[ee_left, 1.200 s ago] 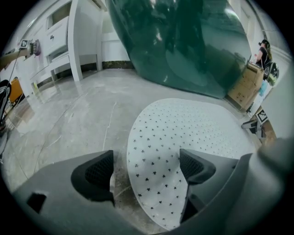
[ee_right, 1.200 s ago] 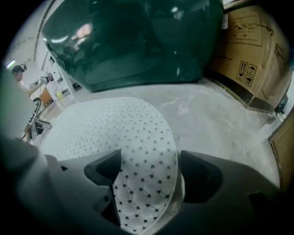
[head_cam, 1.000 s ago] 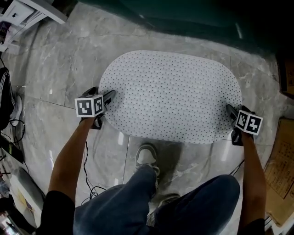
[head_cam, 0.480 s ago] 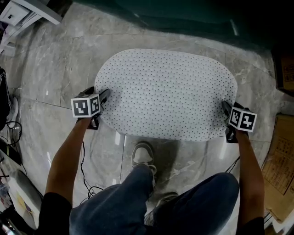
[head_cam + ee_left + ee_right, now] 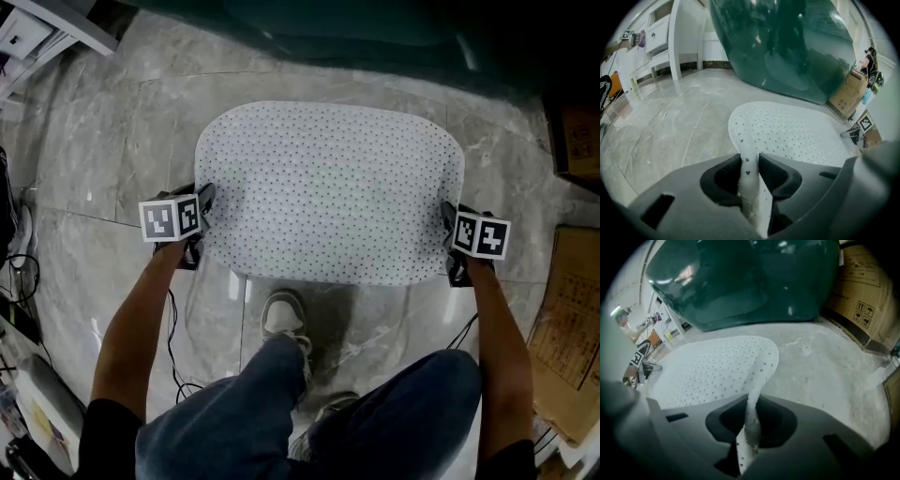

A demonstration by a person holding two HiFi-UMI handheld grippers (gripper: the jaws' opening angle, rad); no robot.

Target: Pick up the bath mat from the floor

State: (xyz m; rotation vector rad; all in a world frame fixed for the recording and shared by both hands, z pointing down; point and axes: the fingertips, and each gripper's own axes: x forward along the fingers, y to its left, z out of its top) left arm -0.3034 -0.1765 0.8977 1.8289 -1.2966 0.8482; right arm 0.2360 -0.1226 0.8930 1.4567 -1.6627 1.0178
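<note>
Item one: mat [image 5: 328,187], white, oval, dotted all over with small dark marks, lying on the grey marble floor [image 5: 112,141] near a dark green tub [image 5: 375,28], its long side across my view. Item two: left gripper [image 5: 750,161], held in my left hand at the mat's left end. Its fingers had just been closing and stood nearly together, pressed from both sides on a thin fold of the mat's rim, which rose from the floor into the gap. Item three: right gripper [image 5: 752,416], in my right hand at the opposite end. Its fingers had likewise just been closing and were clamped on the rim there, the edge curling up off the floor and twisting as it ran between them. Between the two grips the mat's middle lay flat on the floor, so far as I could tell. Item four: my shoe [image 5: 283,317], on the floor just beside the mat's near edge, between my arms. Item five: cables [image 5: 173,347], loose on the floor at my left, apart from the mat. Item six: boxes [image 5: 572,328], cardboard, at my right, apart from the right gripper. Item seven: cabinet [image 5: 661,33], white, standing on the floor to the left of the tub.
</note>
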